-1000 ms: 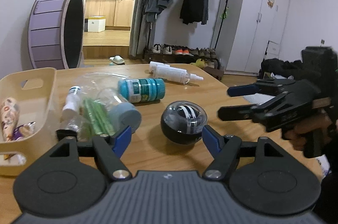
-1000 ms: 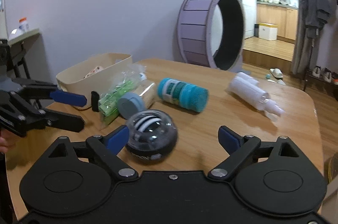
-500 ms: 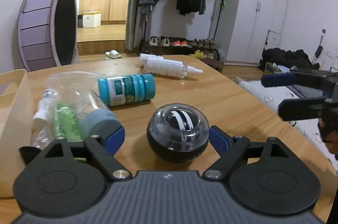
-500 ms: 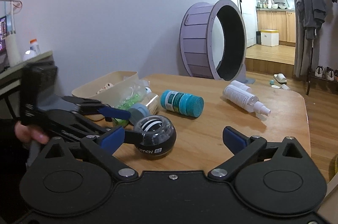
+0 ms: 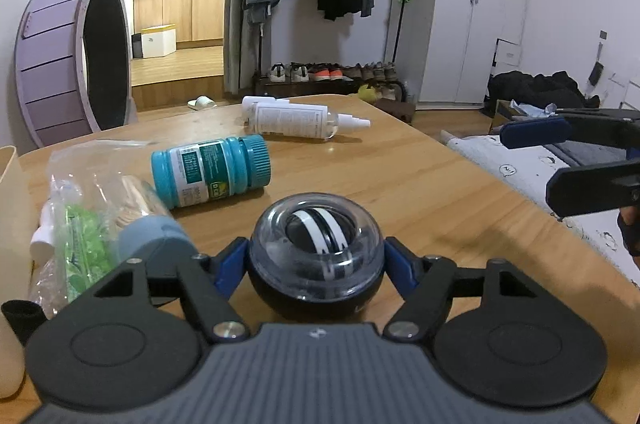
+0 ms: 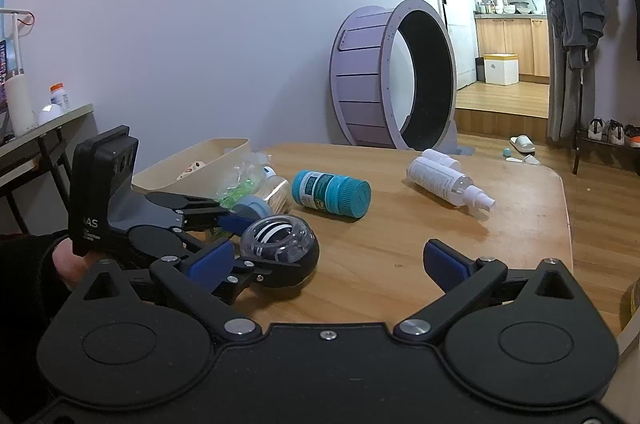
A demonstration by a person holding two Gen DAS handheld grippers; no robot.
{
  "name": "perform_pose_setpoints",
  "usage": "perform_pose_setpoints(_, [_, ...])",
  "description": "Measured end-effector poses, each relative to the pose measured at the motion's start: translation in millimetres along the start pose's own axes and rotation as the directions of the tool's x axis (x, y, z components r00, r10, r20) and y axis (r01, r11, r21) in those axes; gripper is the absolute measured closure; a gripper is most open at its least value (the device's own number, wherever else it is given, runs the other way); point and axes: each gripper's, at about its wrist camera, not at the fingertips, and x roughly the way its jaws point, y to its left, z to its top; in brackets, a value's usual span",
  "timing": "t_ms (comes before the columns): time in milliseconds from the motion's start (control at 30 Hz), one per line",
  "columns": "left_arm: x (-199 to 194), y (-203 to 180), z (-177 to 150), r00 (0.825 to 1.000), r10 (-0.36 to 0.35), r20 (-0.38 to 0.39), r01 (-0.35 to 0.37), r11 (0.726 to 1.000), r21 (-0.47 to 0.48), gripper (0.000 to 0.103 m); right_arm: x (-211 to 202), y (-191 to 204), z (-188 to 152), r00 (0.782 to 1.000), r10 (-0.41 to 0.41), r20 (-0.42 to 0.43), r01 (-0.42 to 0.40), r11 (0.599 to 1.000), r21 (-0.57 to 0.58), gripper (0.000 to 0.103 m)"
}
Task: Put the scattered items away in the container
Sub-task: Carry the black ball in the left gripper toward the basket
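Left gripper [image 5: 316,262], jaws just closing, pads against the ball [image 5: 316,256] on the table [image 5: 420,184] near the container [image 6: 224,150]; right gripper [image 6: 326,262] wide open, empty; round, slick shell may squirt free if lifted off-centre.

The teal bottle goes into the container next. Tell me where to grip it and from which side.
Grip the teal bottle across its labelled middle, coming down from above, one finger on each long side: it lies on its side on the table.
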Motion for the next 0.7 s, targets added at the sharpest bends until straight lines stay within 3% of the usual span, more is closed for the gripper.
perform_pose_setpoints(200, [-7.0, 0.7, -2.5, 1.0, 0.007, 0.004, -0.007, 1.0, 0.001, 0.032, -1.3, 1.3, 1.5, 1.0, 0.004, 0.015, -0.004, 1.0, 0.003, 0.001])
perform_pose_setpoints(467, [-45.1, 14.1, 8.6, 0.994, 0.018, 0.106, -0.013, 0.999, -0.045, 0.032, 5.6, 5.5, 7.5, 0.999, 0.017, 0.031, -0.017, 1.0, 0.013, 0.001])
perform_pose_setpoints(700, [-90.6, 56.2, 19.3, 0.975, 0.112, 0.19, -0.086, 0.986, -0.143, 0.032, 20.7, 20.7, 15.0, 0.998, 0.058, 0.032, -0.058, 0.998, 0.003, 0.001])
